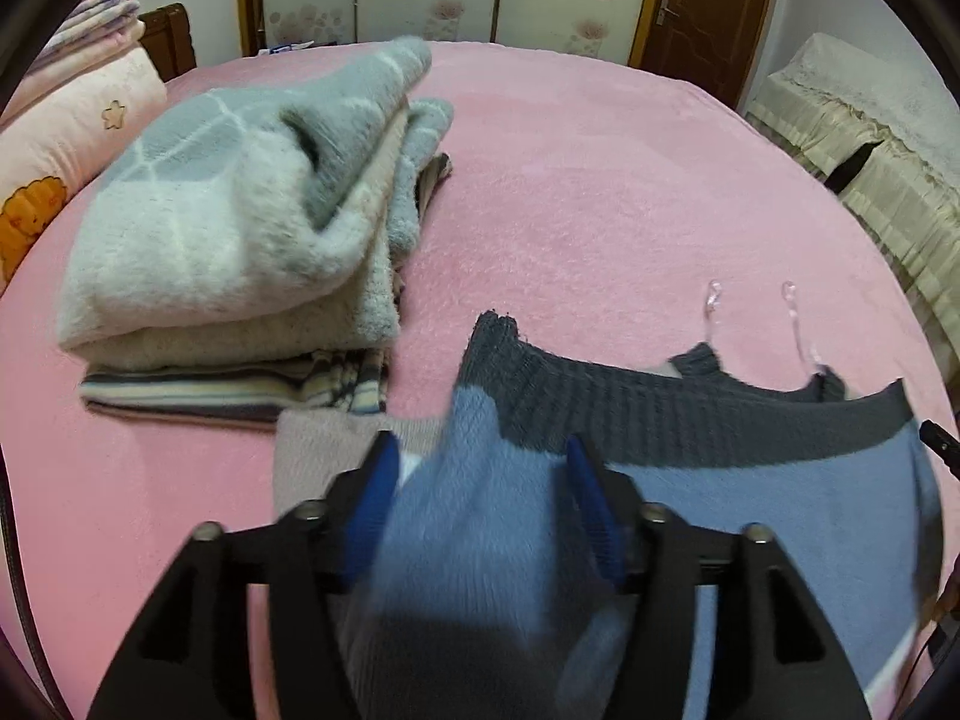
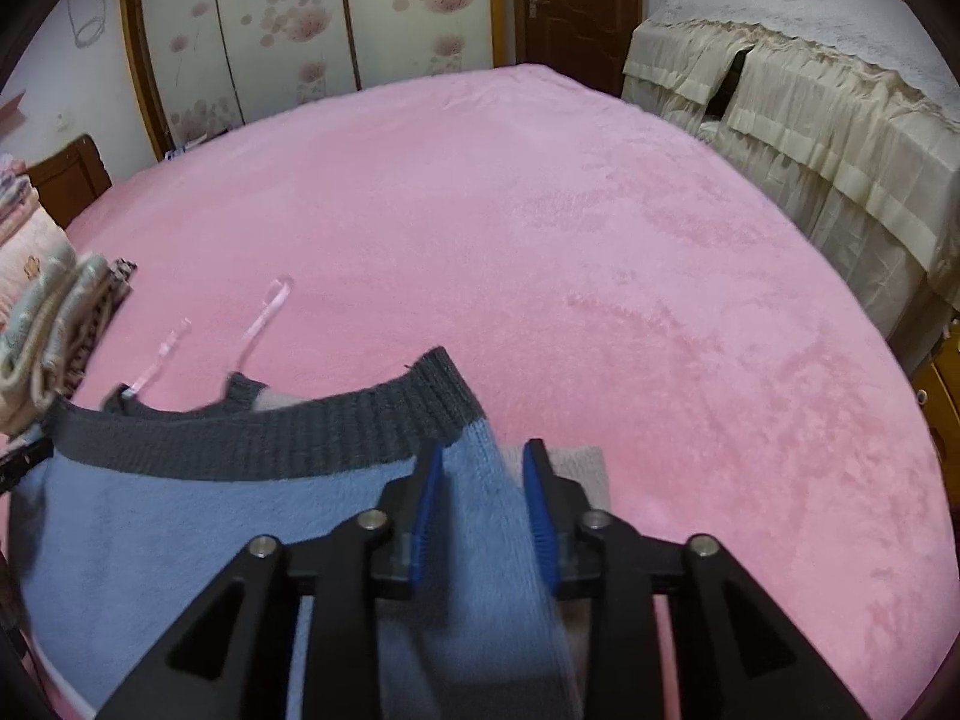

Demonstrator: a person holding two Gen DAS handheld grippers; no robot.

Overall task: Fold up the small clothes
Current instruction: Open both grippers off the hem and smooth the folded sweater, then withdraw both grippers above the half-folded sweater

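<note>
A small blue knit sweater (image 1: 750, 498) with a dark grey ribbed band (image 1: 600, 402) lies stretched between both grippers over the pink bed. My left gripper (image 1: 480, 450) is shut on the sweater's left corner. My right gripper (image 2: 483, 459) is shut on its right corner (image 2: 480, 510). The grey band (image 2: 270, 426) shows in the right wrist view too. Two clear hanger loops (image 1: 798, 324) stick out past the band onto the bed. A pale pink-grey layer (image 1: 324, 438) shows beside the blue fabric.
A stack of folded clothes (image 1: 240, 228) with a grey-white fluffy piece on top sits at the left of the pink bed (image 1: 600, 210); it shows at the left edge of the right wrist view (image 2: 54, 324). Pillows (image 1: 66, 120) lie far left. A cream-covered piece of furniture (image 2: 810, 120) stands right.
</note>
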